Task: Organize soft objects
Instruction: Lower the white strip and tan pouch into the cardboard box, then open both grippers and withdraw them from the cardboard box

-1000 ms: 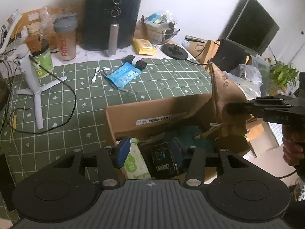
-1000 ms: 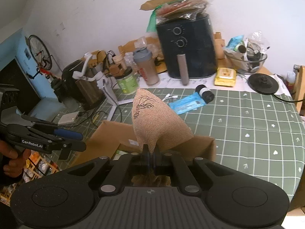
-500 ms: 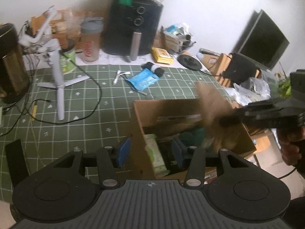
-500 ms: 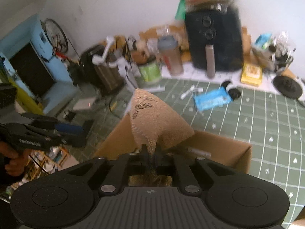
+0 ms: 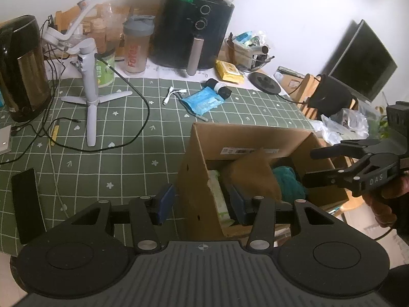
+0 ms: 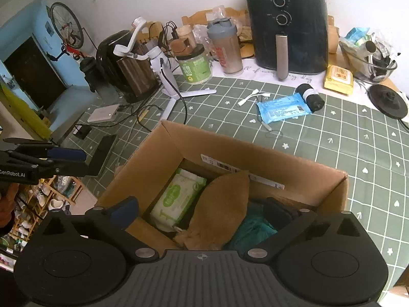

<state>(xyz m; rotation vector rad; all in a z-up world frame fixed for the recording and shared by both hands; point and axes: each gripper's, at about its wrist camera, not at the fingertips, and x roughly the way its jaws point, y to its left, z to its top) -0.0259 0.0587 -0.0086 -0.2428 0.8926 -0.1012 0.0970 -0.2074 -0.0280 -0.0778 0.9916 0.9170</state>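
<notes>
A cardboard box [image 6: 179, 145] stands at the near edge of the green grid table; it also shows in the left wrist view [image 5: 245, 133]. Inside it lie a tan cloth pouch [image 6: 222, 209], a green-and-white wipes pack [image 6: 176, 199] and a teal cloth [image 6: 255, 230]. The pouch [image 5: 255, 174] leans loose in the box, free of any gripper. My right gripper [image 6: 202, 209] is open and empty just above the box. My left gripper [image 5: 202, 199] is open and empty, straddling the box's left wall. A blue wipes pack [image 6: 283, 110] lies on the table behind the box.
A black air fryer [image 6: 288, 25], a shaker bottle [image 6: 225, 48], a green jar [image 6: 195, 66], a white gimbal tripod [image 5: 89, 76] with cables, a black roll [image 6: 310, 97], a yellow pack [image 6: 338, 79] and a kettle base [image 6: 388, 102] crowd the back. A phone [image 5: 25, 204] lies at left.
My right gripper opened and let go of the tan pouch, which dropped into the box. Both grippers shifted; the left one drew back to the left.
</notes>
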